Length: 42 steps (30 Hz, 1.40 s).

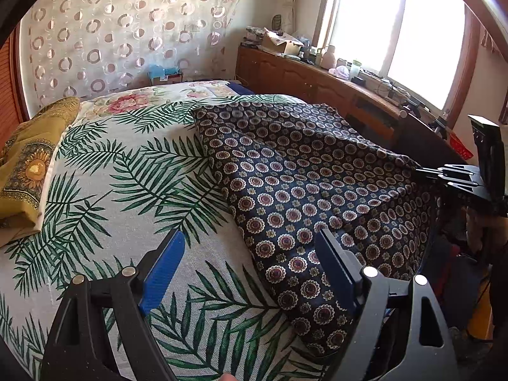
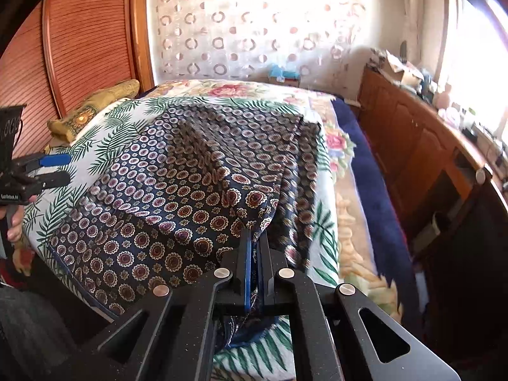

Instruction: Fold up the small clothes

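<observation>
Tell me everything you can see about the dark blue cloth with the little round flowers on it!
The dark blue cloth looks thin and soft, printed all over with small red and cream round flowers. It lies spread and rumpled on the palm-leaf bedspread, draping over the bed's edge. The right gripper is shut on one edge, lifting it slightly. The left gripper is open just above it, not touching.

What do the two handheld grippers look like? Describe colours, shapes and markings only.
The left gripper and the right gripper share one build: matte black frames with triangular cut-outs, round silver pivot pins and flat blue finger pads. In the right wrist view, small white lettering marks the left gripper's black body.
</observation>
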{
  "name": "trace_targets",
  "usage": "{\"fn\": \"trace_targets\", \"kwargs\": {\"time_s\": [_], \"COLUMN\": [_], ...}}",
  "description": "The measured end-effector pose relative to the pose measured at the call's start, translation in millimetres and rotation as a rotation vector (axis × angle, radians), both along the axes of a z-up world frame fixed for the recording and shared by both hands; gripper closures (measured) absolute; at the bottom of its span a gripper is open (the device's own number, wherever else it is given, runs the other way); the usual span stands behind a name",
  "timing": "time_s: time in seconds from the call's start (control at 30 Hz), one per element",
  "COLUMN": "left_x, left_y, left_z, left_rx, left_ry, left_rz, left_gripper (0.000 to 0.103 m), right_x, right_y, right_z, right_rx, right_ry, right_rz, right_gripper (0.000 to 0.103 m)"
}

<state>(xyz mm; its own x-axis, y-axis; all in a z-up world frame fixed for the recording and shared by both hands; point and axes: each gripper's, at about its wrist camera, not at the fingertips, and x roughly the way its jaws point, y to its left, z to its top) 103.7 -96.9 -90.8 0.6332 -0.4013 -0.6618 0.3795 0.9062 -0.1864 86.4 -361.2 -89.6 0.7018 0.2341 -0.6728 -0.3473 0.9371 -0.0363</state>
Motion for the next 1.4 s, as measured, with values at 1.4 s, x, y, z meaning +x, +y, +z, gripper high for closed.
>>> {"fn": "trace_targets", "kwargs": {"time_s": [1.4], "left_x": [11], "left_y": [-11], "left_z": [-32], "left_rx": [0.063], "left_ry": [0.090], "left_rz": [0.024], "left_gripper": [0.019], "right_x": [218], "right_y": [18], "right_z": [4], "right_rx": [-0.006], "right_ry": [-0.053], "right_rz": [-0.117], "right_gripper": [0.102]}}
